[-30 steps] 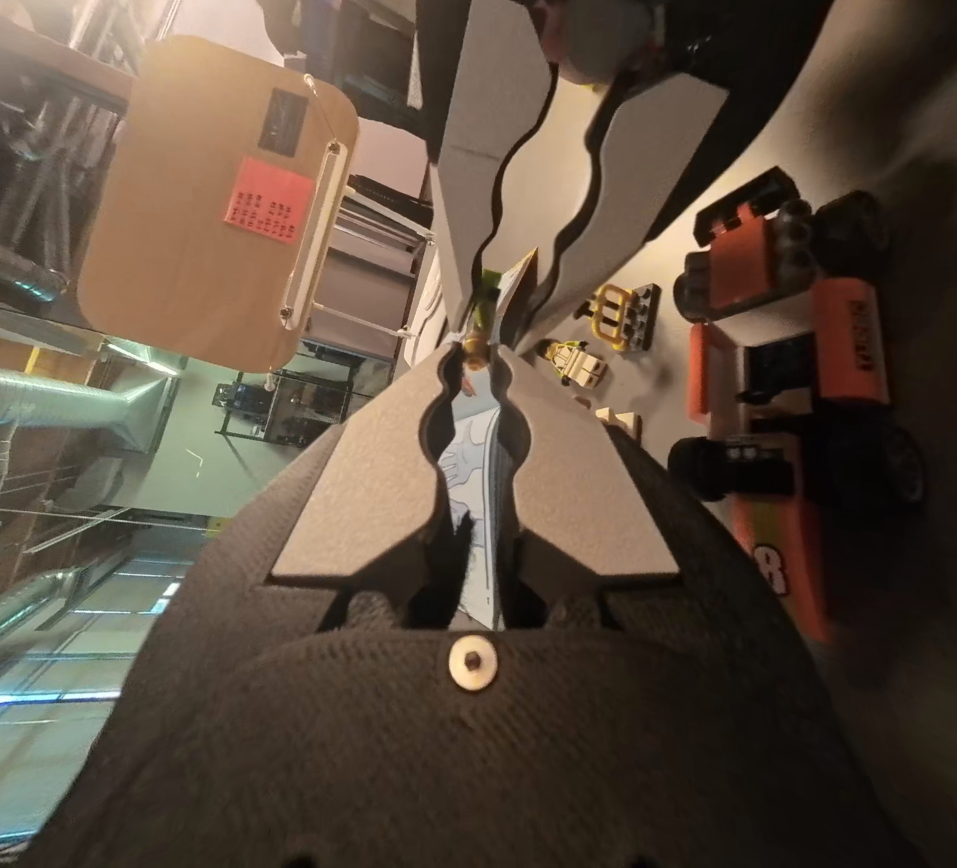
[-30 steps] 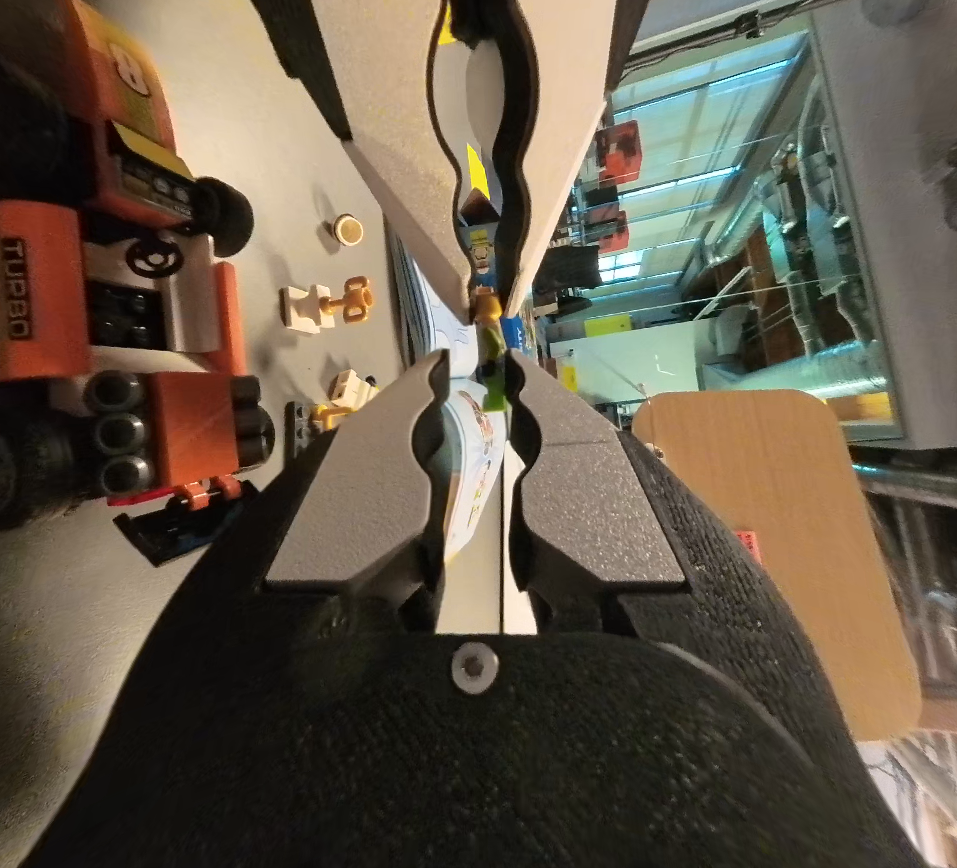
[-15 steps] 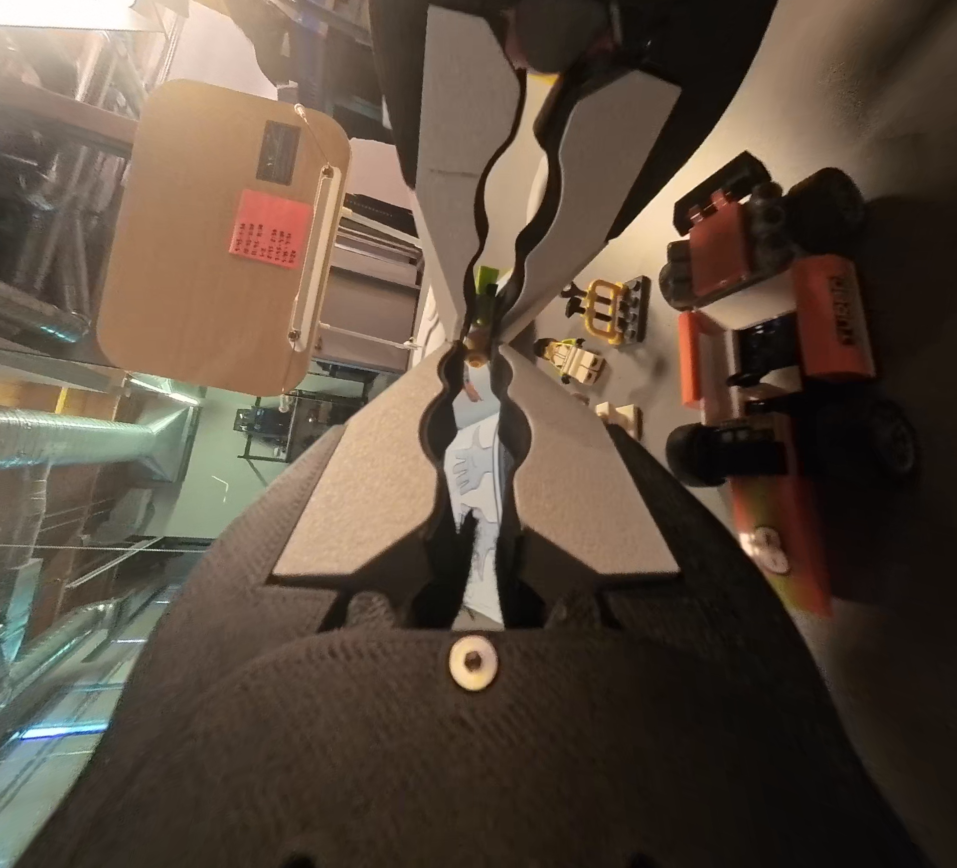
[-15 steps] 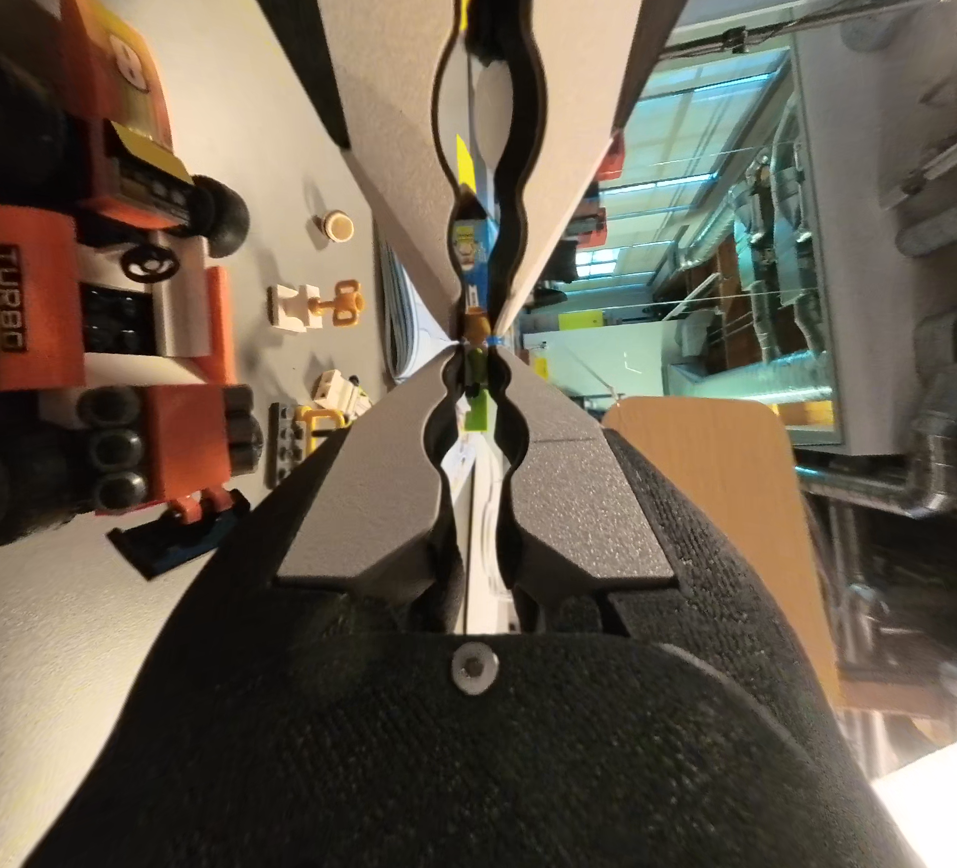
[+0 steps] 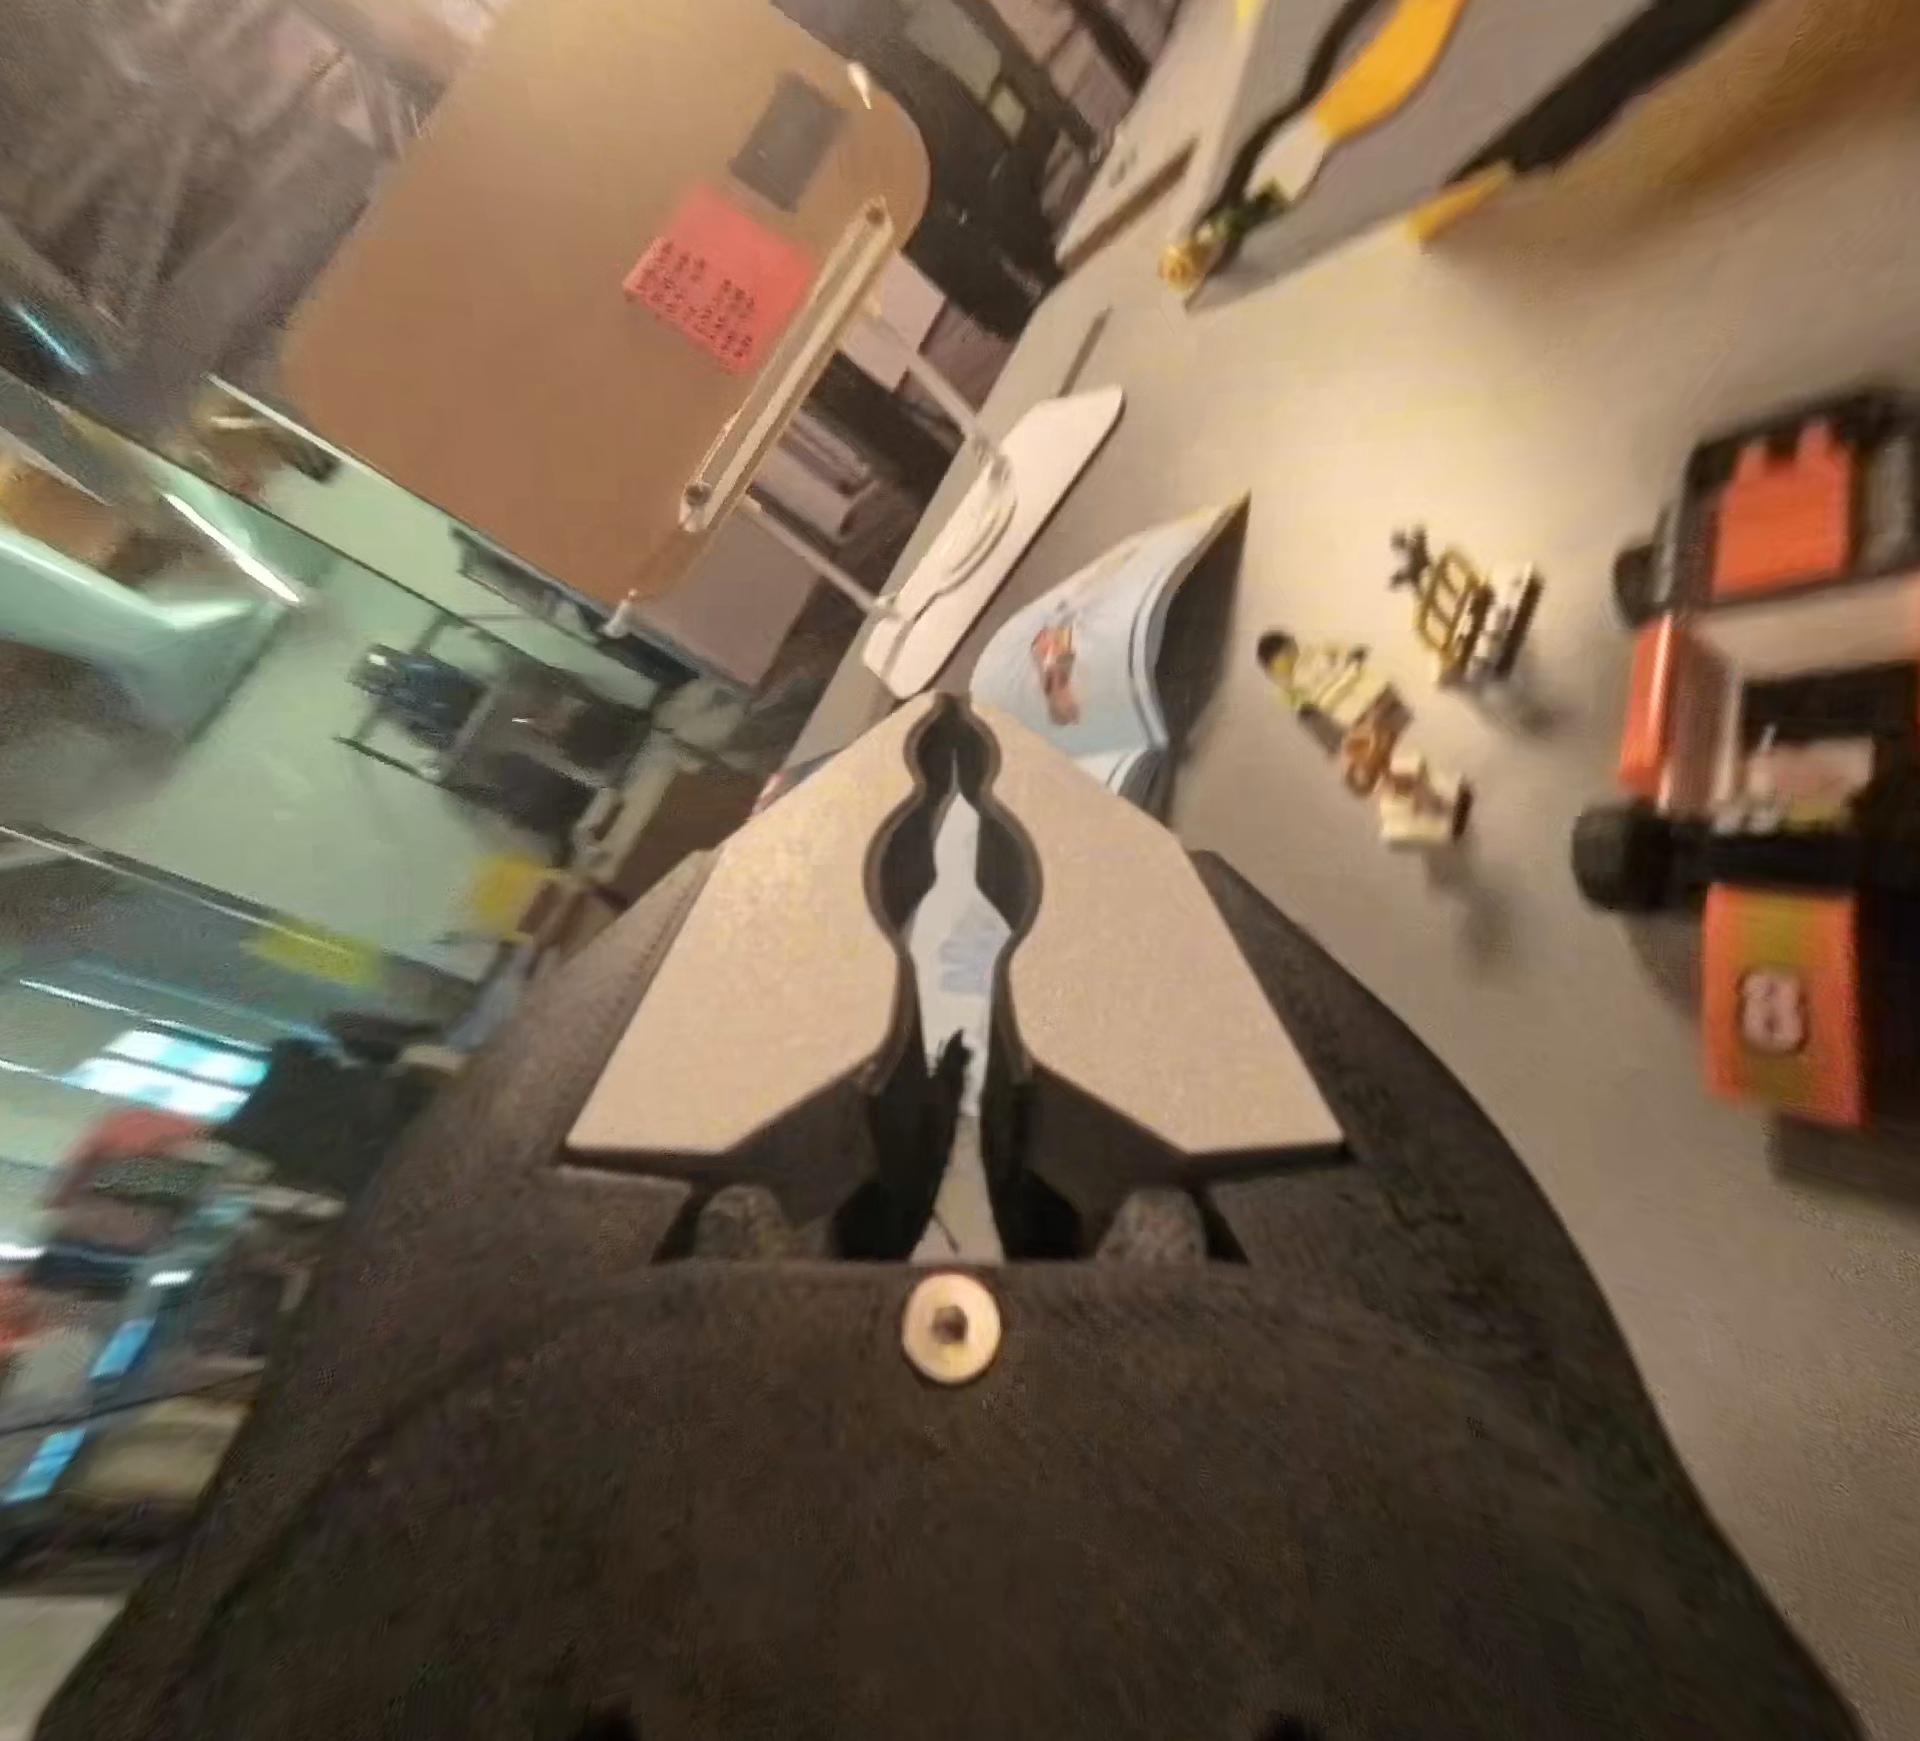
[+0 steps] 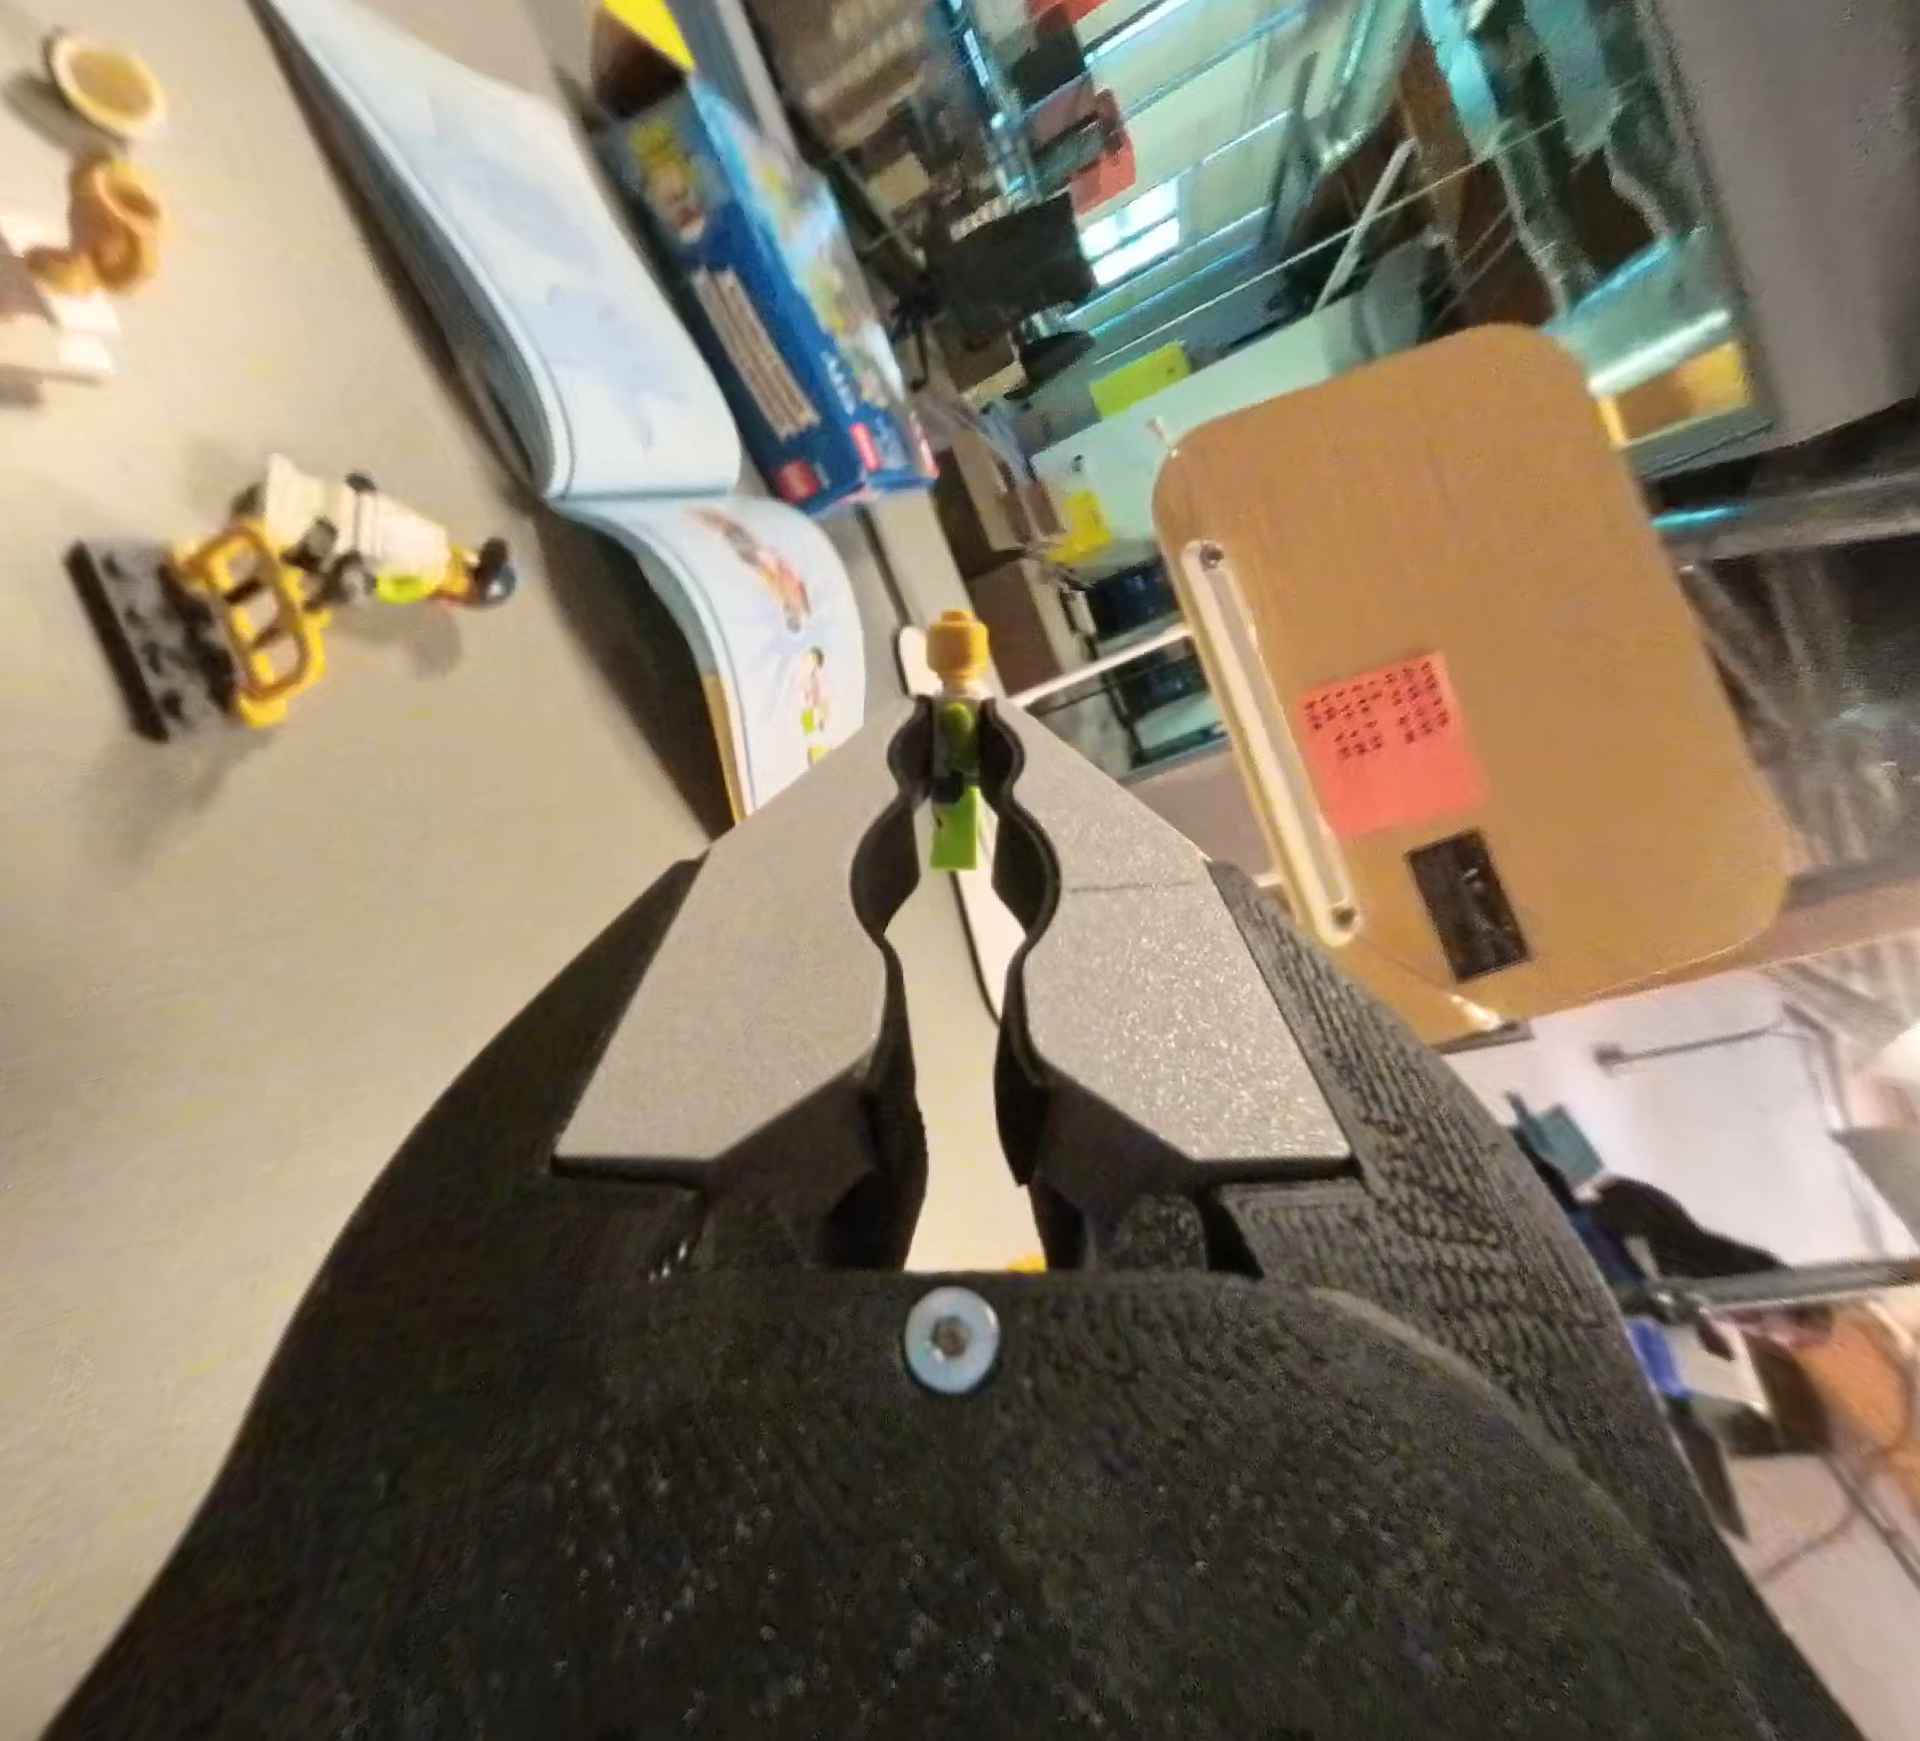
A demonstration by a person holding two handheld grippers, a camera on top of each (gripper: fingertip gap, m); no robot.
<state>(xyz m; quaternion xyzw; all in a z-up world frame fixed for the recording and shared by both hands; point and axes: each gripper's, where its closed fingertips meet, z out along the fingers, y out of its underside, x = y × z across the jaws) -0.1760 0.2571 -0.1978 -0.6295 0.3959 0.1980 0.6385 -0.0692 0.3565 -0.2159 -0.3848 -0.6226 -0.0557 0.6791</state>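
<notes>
Right wrist view: grey table (image 6: 208,860) w/ booklet (image 6: 540,278), workshop shelving behind.

Both cameras ride close behind their own fingers, rolled sideways, low above the grey table (image 5: 1351,403). The left wrist view faces along the table toward the wooden chair back (image 5: 582,237); the right wrist view faces there too. Both catch the open booklet (image 6: 582,309).

Right tongs (image 6: 956,723) clamped on green minifigure (image 6: 957,735) — open booklet (image 6: 582,320) beside — table (image 6: 312,860).
</notes>
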